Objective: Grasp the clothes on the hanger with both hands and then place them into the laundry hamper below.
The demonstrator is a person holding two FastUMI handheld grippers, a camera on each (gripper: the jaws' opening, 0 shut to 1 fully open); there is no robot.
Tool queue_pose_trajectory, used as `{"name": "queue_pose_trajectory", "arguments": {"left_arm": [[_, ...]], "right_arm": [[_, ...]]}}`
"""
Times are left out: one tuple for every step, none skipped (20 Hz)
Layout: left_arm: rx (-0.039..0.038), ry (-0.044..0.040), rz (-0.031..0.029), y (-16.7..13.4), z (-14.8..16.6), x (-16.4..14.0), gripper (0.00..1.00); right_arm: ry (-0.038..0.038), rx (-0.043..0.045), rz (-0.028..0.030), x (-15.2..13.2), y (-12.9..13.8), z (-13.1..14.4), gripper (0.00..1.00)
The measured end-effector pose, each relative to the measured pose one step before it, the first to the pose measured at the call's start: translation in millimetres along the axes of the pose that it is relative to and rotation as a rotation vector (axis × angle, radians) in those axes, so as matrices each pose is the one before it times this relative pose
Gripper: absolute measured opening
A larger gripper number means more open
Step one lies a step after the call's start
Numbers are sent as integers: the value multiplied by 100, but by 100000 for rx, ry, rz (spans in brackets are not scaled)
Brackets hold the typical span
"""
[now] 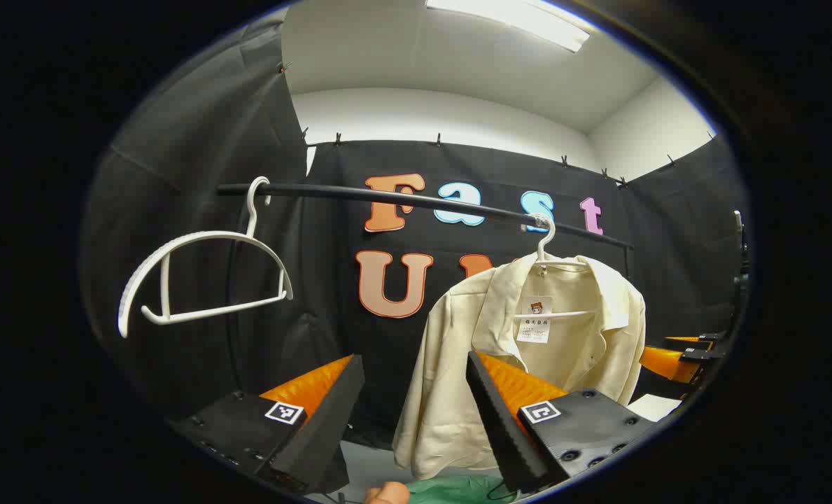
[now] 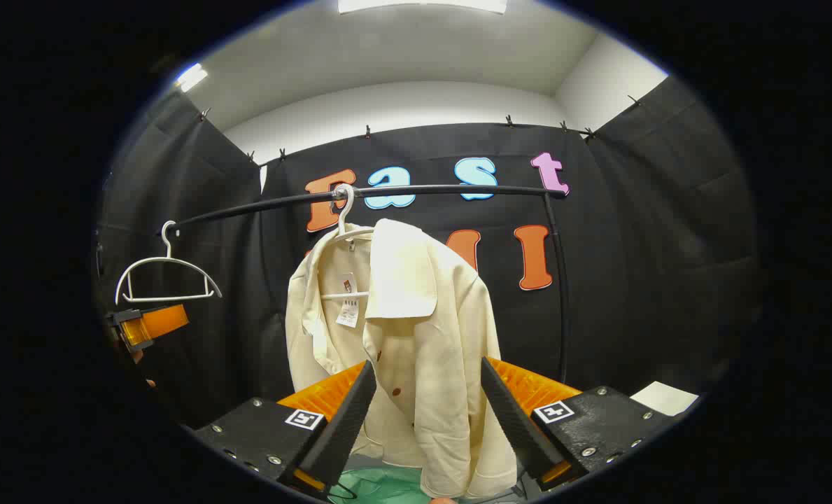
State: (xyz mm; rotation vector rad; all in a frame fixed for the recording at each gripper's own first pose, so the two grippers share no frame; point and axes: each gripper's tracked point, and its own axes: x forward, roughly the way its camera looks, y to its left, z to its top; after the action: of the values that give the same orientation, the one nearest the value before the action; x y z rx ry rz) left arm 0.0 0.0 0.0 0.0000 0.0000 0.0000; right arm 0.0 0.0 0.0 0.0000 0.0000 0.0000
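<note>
Your left gripper (image 1: 416, 413) has two wedge-shaped fingers on black blocks studded with round screws, each carrying a small square black-and-white marker. Your right gripper (image 2: 426, 420) matches it: ribbed inner faces, screws along the edges, a marker at four and eight o'clock.

Paper tag (image 1: 534, 327) hanging inside the collar of the cream jacket (image 1: 457, 364) on its hanger: a small picture above lines of print, too small to make out in the left gripper view; same tag (image 2: 348, 311) in the right gripper view, print equally illegible. Square black-and-white coded markers sit on the bodies of the left gripper (image 1: 416, 364) and the right gripper (image 2: 428, 371), one per finger base; these carry a pattern, not letters or numbers.
</note>
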Motion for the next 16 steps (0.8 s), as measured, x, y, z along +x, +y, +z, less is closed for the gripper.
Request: {"name": "queue_pose_trajectory", "arguments": {"left_arm": [[-327, 33, -201, -12, -20, -47, 93], [11, 172, -7, 9, -41, 111, 93], [241, 196, 184, 42, -1, 5, 93], [114, 173, 101, 63, -127, -75, 93], [-55, 113, -24, -34, -24, 39, 97], [-222, 24, 56, -29, -31, 150, 97], [-247, -92, 68, -29, 54, 3, 97], [-109, -8, 93, 43, -36, 28, 93], [11, 91, 166, 2, -2, 3, 93], [75, 141, 33, 11, -58, 61, 93], [30, 156, -55, -38, -39, 62, 93], [29, 115, -202, -91, -7, 17, 97], [-33, 35, -182, -33, 37, -51, 97], [17, 48, -197, -59, -61, 26, 97], [29, -28, -170, 11, 30, -33, 97], [60, -8, -45, 47, -30, 19, 97]], "right_arm": [[140, -52, 0, -192, -39, -162, 93], [394, -76, 215, 82, 122, -108, 93], [449, 61, 197, 10, 46, -160, 93], [386, 112, 129, 160, 87, -107, 93], [227, 70, -123, -4, -169, -58, 93], [11, 28, -228, 65, -86, -54, 93], [-10, 74, -230, 51, -69, 28, 93], [-12, 178, -49, 135, -94, 3, 93], [147, 275, 96, -27, 58, -3, 93], [263, 298, 87, 61, -53, -161, 93], [217, 182, 63, -39, -5, -96, 93], [80, -11, -42, 139, -41, -91, 94], [54, -198, -169, 76, -35, -11, 93], [55, -272, -66, 165, -47, -146, 93], [-32, -382, -80, -24, 105, -13, 93], [-138, -364, -280, 155, 61, -99, 94]]}}
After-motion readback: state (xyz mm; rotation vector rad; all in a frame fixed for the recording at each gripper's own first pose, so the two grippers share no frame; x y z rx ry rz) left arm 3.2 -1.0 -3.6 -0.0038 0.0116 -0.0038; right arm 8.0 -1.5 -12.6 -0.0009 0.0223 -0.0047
